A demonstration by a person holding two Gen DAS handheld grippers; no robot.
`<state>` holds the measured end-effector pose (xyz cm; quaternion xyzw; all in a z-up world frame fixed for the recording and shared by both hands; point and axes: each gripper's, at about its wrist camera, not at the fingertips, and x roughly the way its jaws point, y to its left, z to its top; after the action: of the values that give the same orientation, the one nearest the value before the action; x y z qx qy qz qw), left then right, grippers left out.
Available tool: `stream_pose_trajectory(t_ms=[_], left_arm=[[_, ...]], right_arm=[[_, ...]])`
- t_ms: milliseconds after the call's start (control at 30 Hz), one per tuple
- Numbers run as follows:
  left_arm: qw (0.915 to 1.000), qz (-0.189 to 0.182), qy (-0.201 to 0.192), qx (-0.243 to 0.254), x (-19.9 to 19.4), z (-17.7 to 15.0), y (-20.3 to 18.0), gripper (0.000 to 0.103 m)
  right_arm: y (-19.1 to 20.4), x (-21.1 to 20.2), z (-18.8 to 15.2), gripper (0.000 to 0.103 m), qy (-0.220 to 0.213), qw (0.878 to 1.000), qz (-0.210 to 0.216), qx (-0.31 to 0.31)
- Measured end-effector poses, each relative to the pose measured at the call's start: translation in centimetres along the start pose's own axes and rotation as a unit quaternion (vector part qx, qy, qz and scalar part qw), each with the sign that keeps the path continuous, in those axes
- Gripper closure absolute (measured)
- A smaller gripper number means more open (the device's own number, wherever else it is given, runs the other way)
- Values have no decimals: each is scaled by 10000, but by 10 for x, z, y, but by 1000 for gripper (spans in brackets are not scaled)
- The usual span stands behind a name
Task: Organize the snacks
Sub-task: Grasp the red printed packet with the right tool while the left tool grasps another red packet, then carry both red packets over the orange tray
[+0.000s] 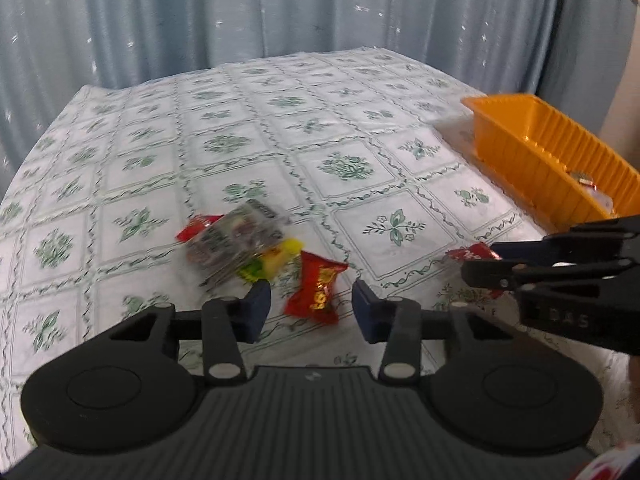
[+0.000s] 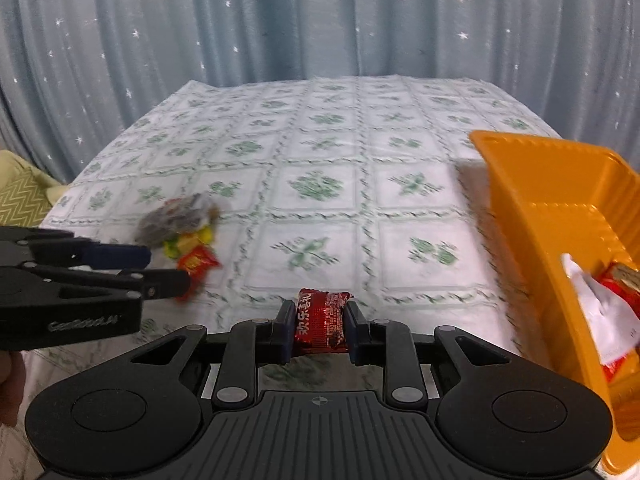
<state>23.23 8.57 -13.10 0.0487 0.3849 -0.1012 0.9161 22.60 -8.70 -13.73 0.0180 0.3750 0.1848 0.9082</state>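
Observation:
My right gripper (image 2: pixel 320 326) is shut on a dark red candy (image 2: pixel 321 326) and holds it above the tablecloth, left of the orange tray (image 2: pixel 520 200). The tray holds several wrapped snacks (image 2: pixel 600 312). My left gripper (image 1: pixel 312 306) is open, its jaws on either side of a red snack packet (image 1: pixel 316 288) lying on the table. Beyond it lies a small pile: a clear packet (image 1: pixel 236 240), a yellow-green candy (image 1: pixel 272 262) and another red packet (image 1: pixel 196 226). In the left wrist view the right gripper (image 1: pixel 476 262) shows with the dark red candy (image 1: pixel 472 252).
The table has a white cloth with a green floral pattern (image 2: pixel 320 184). A blue starred curtain (image 2: pixel 280 20) hangs behind it. The orange tray (image 1: pixel 532 144) stands along the table's right edge. A yellow-green cushion (image 2: pixel 20 196) lies off the table's left side.

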Motion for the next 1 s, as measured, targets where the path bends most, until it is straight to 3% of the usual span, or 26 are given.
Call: stream_pose_trajectory(t_ms=[267,567,1000], left_arm=[[9998,141,123,84,20,4,-8,81],[9997,190,107,-142,3,2,-20,83],[9974,137,108,-704,-60,-5,-55,83]], right_arm=[[-11,-7,-3,77,-7,9999,-6,138],[-15,-18,-2,77,-72,9996,13,263],[-23,-79,-16,77,-287,9985,-61,453]])
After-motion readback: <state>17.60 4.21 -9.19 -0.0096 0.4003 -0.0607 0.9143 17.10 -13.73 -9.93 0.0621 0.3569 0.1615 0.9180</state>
